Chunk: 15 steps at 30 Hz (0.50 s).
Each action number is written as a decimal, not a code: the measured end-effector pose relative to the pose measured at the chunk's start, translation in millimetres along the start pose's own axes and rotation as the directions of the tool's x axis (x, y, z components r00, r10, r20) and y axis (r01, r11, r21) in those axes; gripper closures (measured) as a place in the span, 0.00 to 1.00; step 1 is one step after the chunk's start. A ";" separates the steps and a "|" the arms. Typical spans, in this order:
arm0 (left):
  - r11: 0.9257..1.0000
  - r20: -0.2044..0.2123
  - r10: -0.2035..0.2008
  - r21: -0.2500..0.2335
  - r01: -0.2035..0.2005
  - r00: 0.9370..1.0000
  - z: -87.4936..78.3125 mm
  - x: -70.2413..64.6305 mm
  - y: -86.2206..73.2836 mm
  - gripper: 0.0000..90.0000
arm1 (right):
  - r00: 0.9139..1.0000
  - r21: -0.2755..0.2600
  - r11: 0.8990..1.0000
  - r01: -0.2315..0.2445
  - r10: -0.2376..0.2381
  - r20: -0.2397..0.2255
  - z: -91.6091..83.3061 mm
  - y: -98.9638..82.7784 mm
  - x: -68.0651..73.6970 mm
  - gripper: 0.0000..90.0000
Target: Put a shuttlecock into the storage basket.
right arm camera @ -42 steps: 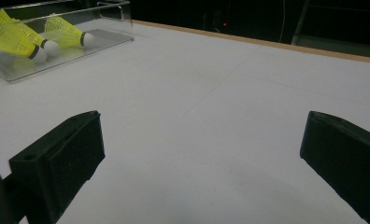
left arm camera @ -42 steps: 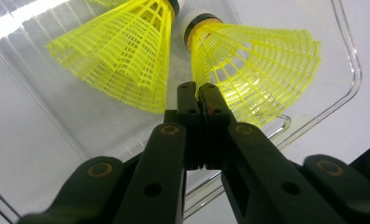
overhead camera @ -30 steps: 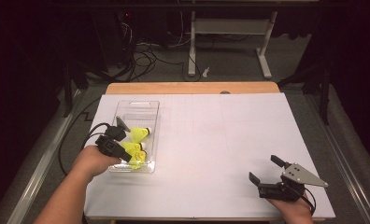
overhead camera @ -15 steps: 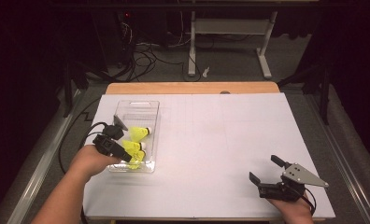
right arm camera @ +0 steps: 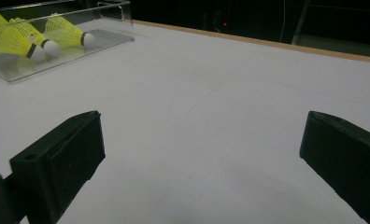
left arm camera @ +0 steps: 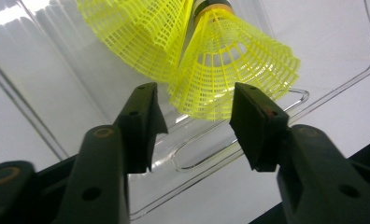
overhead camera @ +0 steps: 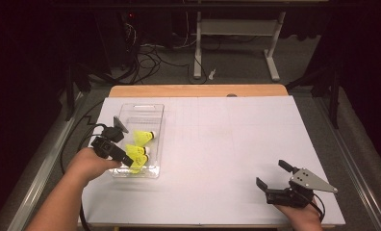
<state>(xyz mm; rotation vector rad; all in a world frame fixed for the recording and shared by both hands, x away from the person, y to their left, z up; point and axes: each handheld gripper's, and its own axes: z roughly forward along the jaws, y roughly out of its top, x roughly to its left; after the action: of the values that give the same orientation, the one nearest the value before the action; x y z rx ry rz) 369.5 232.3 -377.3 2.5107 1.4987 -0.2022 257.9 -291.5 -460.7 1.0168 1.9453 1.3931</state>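
A clear plastic tray (overhead camera: 140, 107) lies at the table's left with three yellow shuttlecocks (overhead camera: 143, 137) in it. My left gripper (overhead camera: 130, 160) reaches into the tray's near end. In the left gripper view its jaws (left arm camera: 197, 126) have just been opening. The mesh skirt of the nearest shuttlecock (left arm camera: 234, 65) lies just ahead of the pads, between them but not pressed, and a second skirt (left arm camera: 136, 28) lies beside it. My right gripper (overhead camera: 272, 174) rests at the front right with its jaws wide (right arm camera: 202, 154) and nothing between them.
White paper (overhead camera: 227, 139) covers the table, with a wooden edge (overhead camera: 198, 90) at the far side. The tray (right arm camera: 80, 46) and its shuttlecocks (right arm camera: 15, 37) sit far off in the right gripper view. A cable (overhead camera: 78, 139) trails off the left side.
The left gripper's jaws have parted over the near end of the tray, and the shuttlecock lies loose there. The right gripper has kept still.
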 end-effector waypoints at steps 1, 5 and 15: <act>1.000 -0.005 0.002 0.000 -0.002 1.000 -2.0 -0.7 0.1 0.53 | 1.000 0.000 1.000 0.001 -0.001 0.000 0.0 0.1 0.1 0.01; 1.000 -0.018 0.002 0.001 -0.002 1.000 -7.8 -2.0 0.6 0.47 | 1.000 -0.002 1.000 0.001 -0.001 0.000 -0.4 0.3 -0.2 0.01; 1.000 -0.034 0.016 0.022 -0.015 0.999 -12.1 -8.0 3.2 0.24 | 1.000 -0.002 1.000 0.002 -0.002 0.001 -0.8 0.5 -0.6 0.01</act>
<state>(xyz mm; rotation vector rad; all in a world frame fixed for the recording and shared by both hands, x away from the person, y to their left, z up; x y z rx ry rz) 368.6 227.0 -363.5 2.5547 1.4974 -0.1752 257.8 -292.4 -459.9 1.0137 1.9437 1.3928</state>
